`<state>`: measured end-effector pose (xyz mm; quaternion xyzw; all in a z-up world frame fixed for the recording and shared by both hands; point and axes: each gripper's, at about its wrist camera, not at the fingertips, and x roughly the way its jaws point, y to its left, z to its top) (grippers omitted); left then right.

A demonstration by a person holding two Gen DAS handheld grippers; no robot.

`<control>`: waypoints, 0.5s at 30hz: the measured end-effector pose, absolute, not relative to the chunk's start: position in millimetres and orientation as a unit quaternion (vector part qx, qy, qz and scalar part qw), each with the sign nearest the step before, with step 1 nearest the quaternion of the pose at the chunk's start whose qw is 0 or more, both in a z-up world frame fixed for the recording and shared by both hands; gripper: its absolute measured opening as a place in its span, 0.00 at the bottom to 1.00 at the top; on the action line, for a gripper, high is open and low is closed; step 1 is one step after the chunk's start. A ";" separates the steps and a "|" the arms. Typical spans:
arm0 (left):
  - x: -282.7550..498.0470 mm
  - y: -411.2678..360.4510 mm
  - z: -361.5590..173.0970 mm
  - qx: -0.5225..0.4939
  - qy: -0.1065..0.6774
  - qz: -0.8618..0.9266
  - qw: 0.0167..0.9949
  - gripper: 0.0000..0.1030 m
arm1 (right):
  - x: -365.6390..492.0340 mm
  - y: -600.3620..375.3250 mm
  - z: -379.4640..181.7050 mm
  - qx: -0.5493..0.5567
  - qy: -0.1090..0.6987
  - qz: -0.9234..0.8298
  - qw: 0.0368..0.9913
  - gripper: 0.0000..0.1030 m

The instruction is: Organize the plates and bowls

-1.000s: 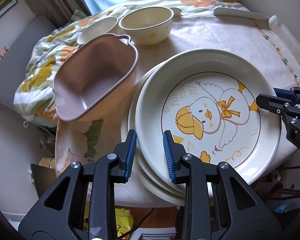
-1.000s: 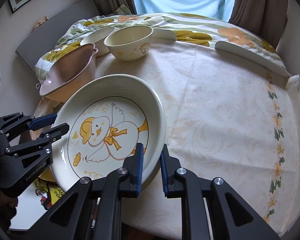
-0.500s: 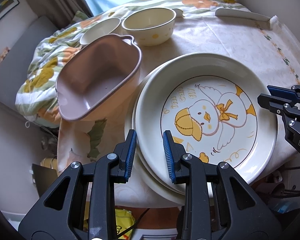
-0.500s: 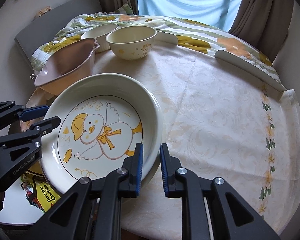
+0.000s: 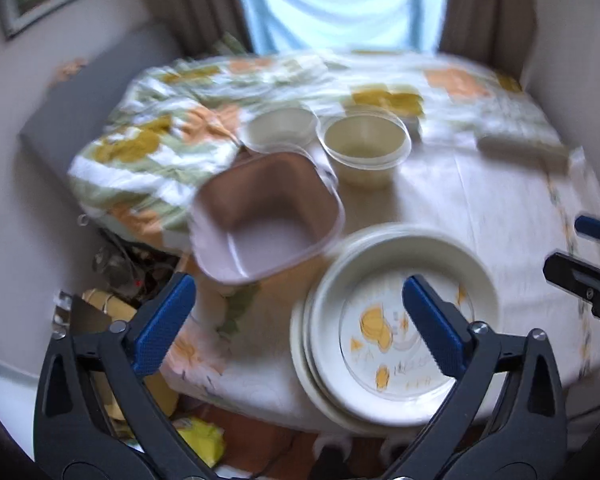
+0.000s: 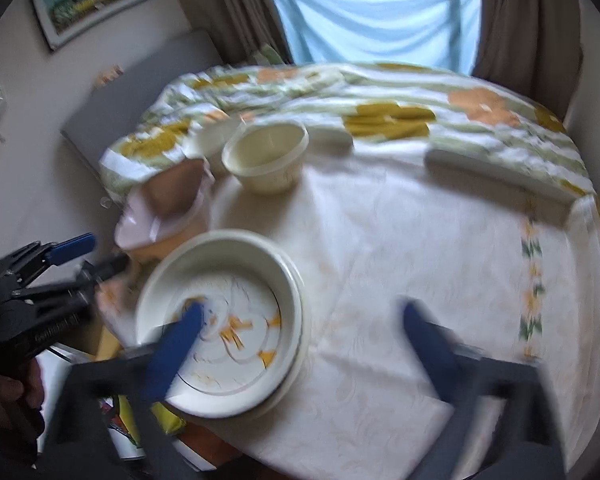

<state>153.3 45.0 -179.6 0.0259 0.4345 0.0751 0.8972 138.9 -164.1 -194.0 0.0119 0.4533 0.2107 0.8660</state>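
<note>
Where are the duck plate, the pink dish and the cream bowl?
duck plate (image 5: 404, 336), left wrist view, on its painted centre.
pink dish (image 5: 266, 236), left wrist view, on its inner bottom.
cream bowl (image 6: 266, 150), right wrist view, on its inside.

Between the blue-padded black fingers (image 5: 162, 322) of the left gripper (image 5: 300, 320), a cream plate (image 5: 404, 328) printed with an orange-yellow duck drawing is seen. Beyond the fingertips, a dusty-pink square dish (image 5: 266, 220) and two pale cream bowls (image 5: 364, 148) are shown. The tablecloth (image 6: 420, 240) is patterned in cream with an orange and green flower border. The quilt (image 6: 380, 108) is striped green and white with orange and mustard blotches.
</note>
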 end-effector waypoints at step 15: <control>186.4 154.3 -191.7 -0.166 0.475 0.128 0.855 0.99 | 230.3 -76.9 -205.8 -0.026 0.507 0.326 0.797 0.99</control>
